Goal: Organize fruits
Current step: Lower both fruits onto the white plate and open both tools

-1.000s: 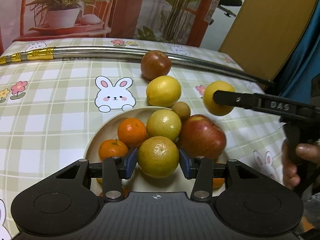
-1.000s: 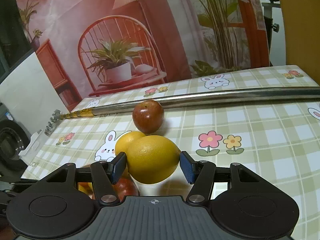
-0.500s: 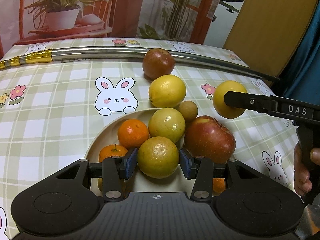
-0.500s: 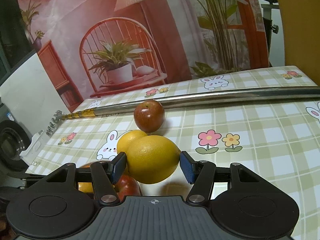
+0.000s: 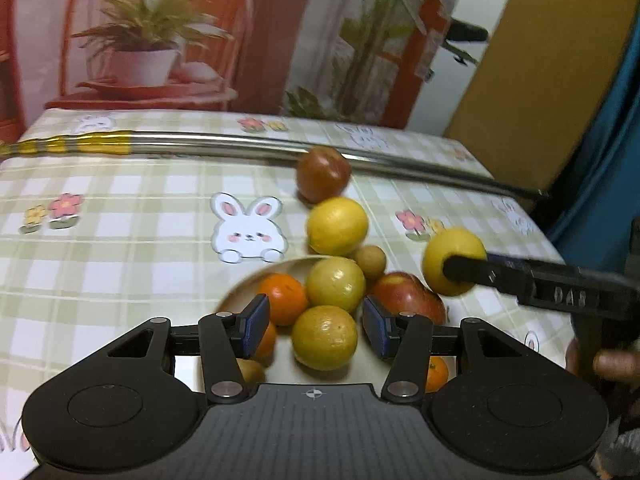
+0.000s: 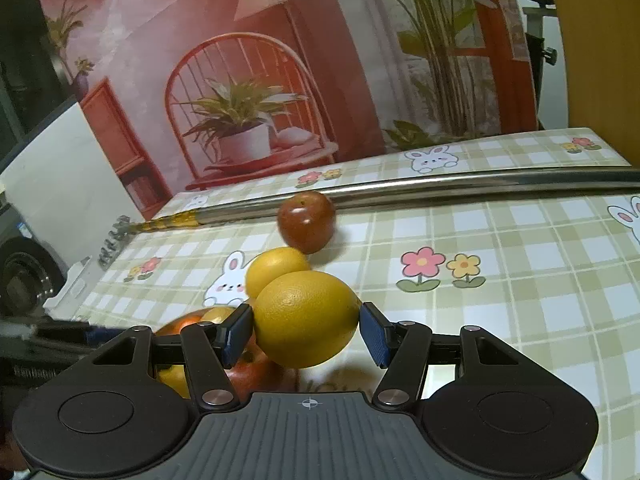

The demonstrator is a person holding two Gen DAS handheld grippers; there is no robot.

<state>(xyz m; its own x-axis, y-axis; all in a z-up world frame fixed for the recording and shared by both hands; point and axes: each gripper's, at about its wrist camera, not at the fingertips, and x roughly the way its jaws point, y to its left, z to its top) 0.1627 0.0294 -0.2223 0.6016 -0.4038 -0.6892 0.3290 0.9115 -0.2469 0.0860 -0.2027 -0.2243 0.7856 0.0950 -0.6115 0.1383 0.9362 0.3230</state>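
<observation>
On the worktop [image 5: 120, 264], covered by a checked cloth printed with rabbits and flowers, a long metal rod [image 5: 224, 145] is laid across the far side, and a pale plate [image 5: 256, 280] of fruit is set near the front edge. The plate is seen to hold a red apple [image 5: 404, 296], several yellow-green citrus fruits and small oranges [image 5: 282, 298], with a little brown fruit [image 5: 371, 261] at its far rim. Beyond the rim a lemon [image 5: 337, 225] and a dark red apple [image 5: 322, 174] are left on the cloth, touching or nearly so.

The left gripper [image 5: 316, 326] is held over the plate; its fingers have just been opening, and the yellow-green citrus [image 5: 324, 337] between them is no longer pressed (a gap shows on each side), so it is judged released into the plate. The right gripper [image 6: 306, 334] is closed on a large yellow citrus [image 6: 306, 318], gripped across its middle and held clear of the cloth just beside the plate.

The held fruit is judged fairly heavy, firm and round, with a dimpled, slightly waxy peel that could slip or roll; a hold across the widest part is considered safest. Placement among the piled fruit would call for care, since round fruit may be nudged off the plate.
</observation>
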